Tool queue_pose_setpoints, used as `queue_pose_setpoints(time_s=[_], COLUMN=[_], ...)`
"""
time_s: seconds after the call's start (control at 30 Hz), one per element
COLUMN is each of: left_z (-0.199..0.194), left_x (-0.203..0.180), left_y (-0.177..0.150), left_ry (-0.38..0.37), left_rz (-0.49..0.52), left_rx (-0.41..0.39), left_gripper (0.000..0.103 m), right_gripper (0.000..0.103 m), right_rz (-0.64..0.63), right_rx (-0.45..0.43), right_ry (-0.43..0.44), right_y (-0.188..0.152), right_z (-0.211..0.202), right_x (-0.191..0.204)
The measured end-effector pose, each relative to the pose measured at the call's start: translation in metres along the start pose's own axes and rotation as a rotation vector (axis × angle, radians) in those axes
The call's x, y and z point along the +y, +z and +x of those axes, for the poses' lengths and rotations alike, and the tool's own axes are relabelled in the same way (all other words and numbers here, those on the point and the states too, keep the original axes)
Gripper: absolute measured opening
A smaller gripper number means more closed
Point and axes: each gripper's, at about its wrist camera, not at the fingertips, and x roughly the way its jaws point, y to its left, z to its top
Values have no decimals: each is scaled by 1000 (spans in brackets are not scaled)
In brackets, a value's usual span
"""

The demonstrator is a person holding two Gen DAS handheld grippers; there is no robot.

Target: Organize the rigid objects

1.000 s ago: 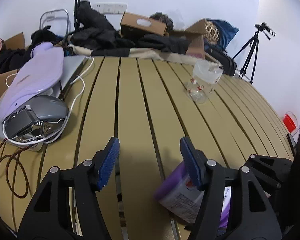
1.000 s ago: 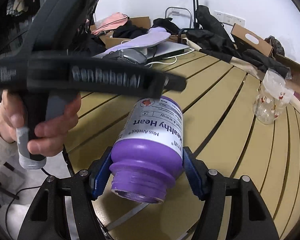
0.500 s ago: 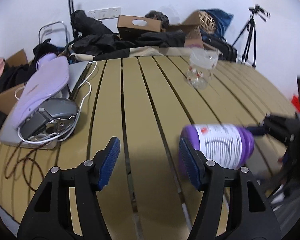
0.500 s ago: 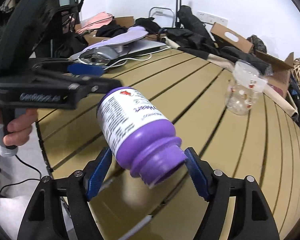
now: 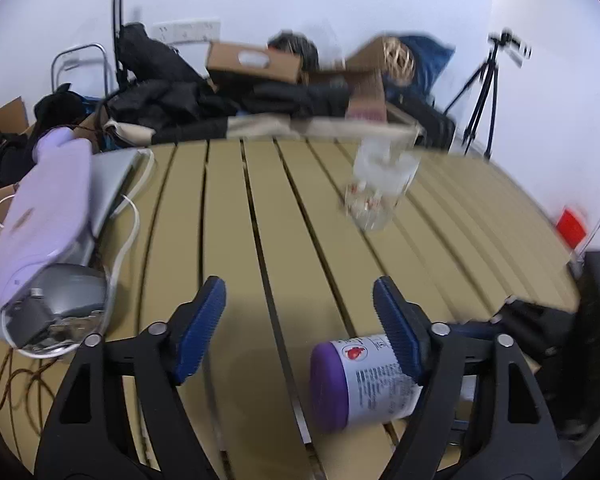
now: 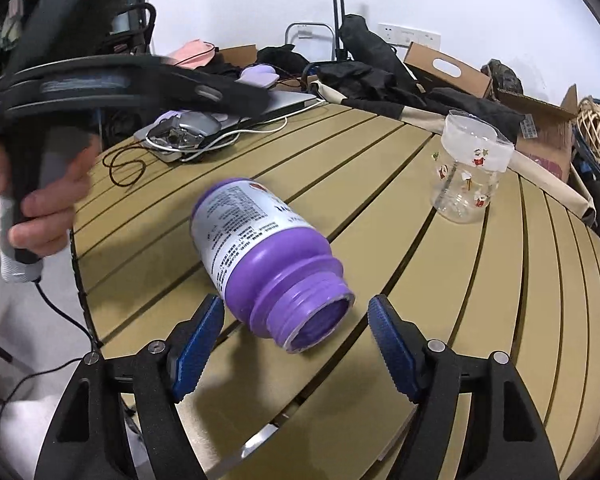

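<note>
Slats of tan, smooth-looking board, parted by dark grooves, make up the round surface (image 6: 380,184). Taking the bottle (image 6: 260,256) as the landmark: it is a glossy purple plastic cylinder with a white printed label and a ribbed, threaded neck, lying on its side on the surface with its capless mouth toward the right gripper (image 6: 296,340). Far left of the bottle, a bare hand (image 6: 40,208) grips the dark, blurred handle of the left gripper (image 5: 298,312), whose ridged blue fingers (image 5: 202,320) stand spread with nothing between them. Behind the bottle to the left, a grey mouse (image 6: 184,130) sits in loops of white cable beside a lilac case (image 5: 48,208). The right gripper's blue fingers (image 6: 392,348) are released, flanking the bottle's mouth without touching it. Right of the bottle and further back stands a clear jar (image 6: 468,172) with small red figures printed on it.

Half a second ago those fingers were closer about the bottle's neck with the bottle tilted above the slats; now it rests flat on them.
</note>
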Motion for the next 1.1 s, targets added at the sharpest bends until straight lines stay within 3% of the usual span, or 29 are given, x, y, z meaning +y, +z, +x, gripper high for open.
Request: queue_pose_setpoints(time_s=[0.1,0.27,0.33,0.4,0.47,0.53,0.67,0.73,0.8,0.87,1.1], left_z=[13,5,-4,-16,-24,-19,10,23,33,43,42], left_x=[-11,-4,-2,-4,-14,-28,-49,-55,-59,-60,-59], left_y=[-13,-24,-23,-18,-13,-11,-17,-24,-33,-40,-41], left_ry=[36,40,10,-80,-180,-250,-291,-290,-256,-237,-234], left_rz=[86,101,104,101,138,238,370,391,423,445,388], left_rx=[26,34,20,-24,-55,-17,143,199,236,278,187], left_gripper=[57,56,60,85,100,103,103,100,76,61,59], right_gripper=[79,79,79,79,79,79,79,79,79,79,79], right_rz=[33,78,103,128,156,177,259,336,379,381,357], right_rx=[20,17,15,6,4,1,8,10,7,5,12], right_ry=[-17,-30,-34,-30,-33,-40,-33,-2,-6,-18,69], right_y=[-1,-1,0,1,2,2,-1,-3,-4,-2,-1], right_z=[5,3,2,1,0,-1,-8,-10,-14,-14,-6], right_x=[-9,-23,-29,-33,-38,-42,-62,-76,-86,-88,-77])
